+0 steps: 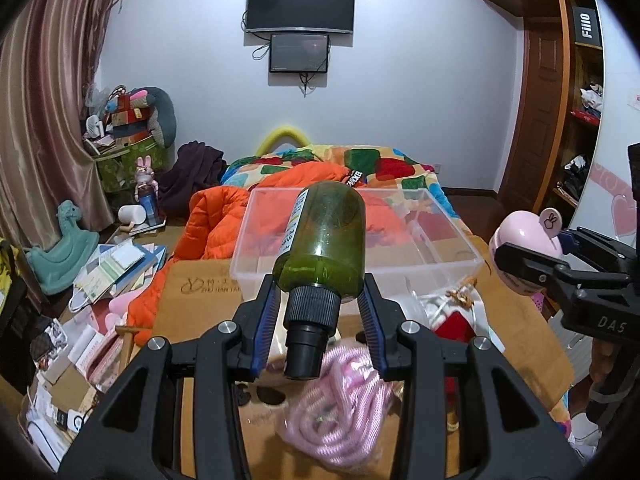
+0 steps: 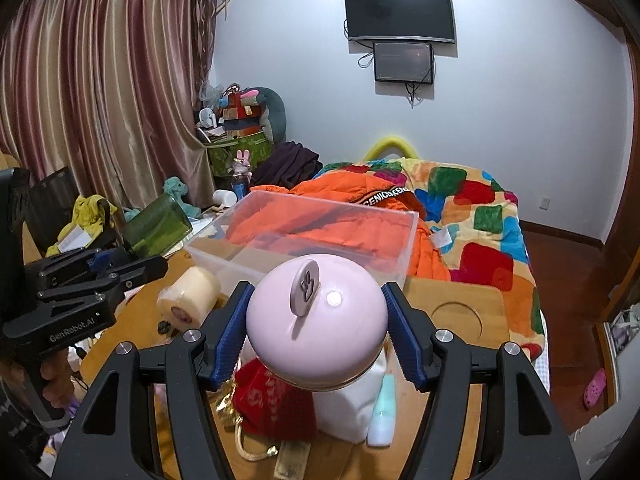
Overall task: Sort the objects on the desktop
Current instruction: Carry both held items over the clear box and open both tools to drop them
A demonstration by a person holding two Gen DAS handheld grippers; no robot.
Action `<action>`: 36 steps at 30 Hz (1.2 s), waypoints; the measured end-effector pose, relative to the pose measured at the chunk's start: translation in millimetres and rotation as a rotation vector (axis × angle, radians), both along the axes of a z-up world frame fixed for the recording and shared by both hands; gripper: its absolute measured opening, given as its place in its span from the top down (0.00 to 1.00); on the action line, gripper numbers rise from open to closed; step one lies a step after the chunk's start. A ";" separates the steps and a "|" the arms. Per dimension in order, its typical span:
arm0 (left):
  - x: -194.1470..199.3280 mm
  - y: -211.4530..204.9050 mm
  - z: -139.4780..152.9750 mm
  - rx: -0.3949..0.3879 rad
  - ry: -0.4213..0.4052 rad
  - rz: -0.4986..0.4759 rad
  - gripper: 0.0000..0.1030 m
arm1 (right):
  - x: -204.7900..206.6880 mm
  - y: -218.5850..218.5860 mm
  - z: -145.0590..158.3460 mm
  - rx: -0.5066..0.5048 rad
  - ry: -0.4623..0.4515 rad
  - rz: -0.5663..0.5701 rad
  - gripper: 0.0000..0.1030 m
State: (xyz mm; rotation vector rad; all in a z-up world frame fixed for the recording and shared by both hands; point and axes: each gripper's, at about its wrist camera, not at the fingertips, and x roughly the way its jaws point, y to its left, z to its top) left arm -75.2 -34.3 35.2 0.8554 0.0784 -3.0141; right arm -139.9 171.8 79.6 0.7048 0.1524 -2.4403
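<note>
- Left gripper [image 1: 320,300]: black frame, ribbed blue pads [image 1: 267,312], silver screws, white "GenRobot.AI" lettering.
- Right gripper [image 2: 316,316]: same black build, "DAS" at 3 o'clock in the left view.

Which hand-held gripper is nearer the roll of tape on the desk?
Left. The left hand-held gripper, holding the green bottle, hangs just beside the roll of tape; the right hand-held gripper sits farther right.

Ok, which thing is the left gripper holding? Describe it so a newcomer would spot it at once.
Find the clear plastic bin on the cardboard-covered table in front of the bed. Just before it, the left gripper is closed on a dark green translucent bottle, its black ribbed cap pointing back toward the camera. Nothing else nearby is green and see-through; the right gripper holds a round pink item.
</note>
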 end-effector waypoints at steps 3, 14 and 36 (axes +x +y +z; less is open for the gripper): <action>-12.6 -5.3 5.0 0.002 -0.012 -0.022 0.62 | -11.5 -7.0 2.7 0.019 0.001 0.012 0.41; -57.5 -12.4 10.3 -0.027 -0.063 -0.063 0.62 | -54.7 -27.4 2.1 0.067 -0.011 0.028 0.41; -136.0 -25.4 -24.2 -0.025 -0.308 -0.141 0.62 | -123.4 -62.2 -39.8 0.170 -0.165 0.089 0.41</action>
